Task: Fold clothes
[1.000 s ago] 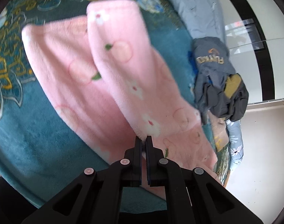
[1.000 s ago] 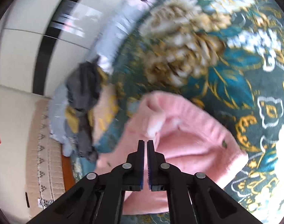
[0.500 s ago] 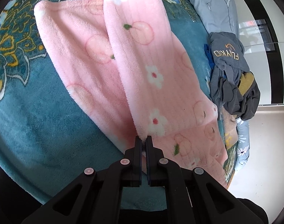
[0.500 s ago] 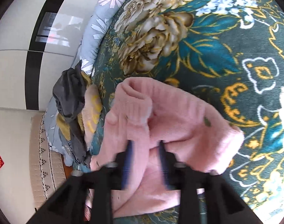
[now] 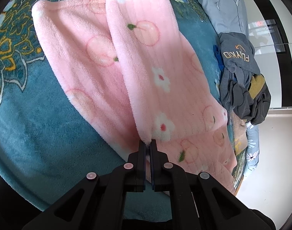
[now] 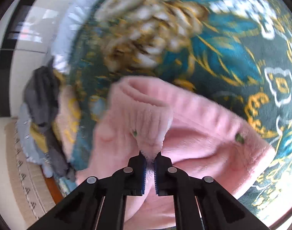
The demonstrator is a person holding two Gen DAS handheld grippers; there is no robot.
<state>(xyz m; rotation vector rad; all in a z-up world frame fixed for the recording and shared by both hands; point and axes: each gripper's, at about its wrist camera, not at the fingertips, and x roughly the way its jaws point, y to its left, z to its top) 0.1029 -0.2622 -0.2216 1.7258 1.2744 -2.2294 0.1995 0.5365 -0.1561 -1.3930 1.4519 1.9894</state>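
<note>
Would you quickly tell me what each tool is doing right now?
Left tool: closed on the pink fleece garment.
Right tool: slightly parted, garment edge between its pads; grip unclear.

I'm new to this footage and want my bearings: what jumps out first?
The pink fleece garment fills the middle of both views, spread on a teal floral blanket. Each gripper, left and right, pinches a bit of it. A grey clothes heap lies at the bed's edge.

Bedroom: floral bedspread (image 5: pixel 30 115), pillow (image 5: pixel 219 5).
</note>
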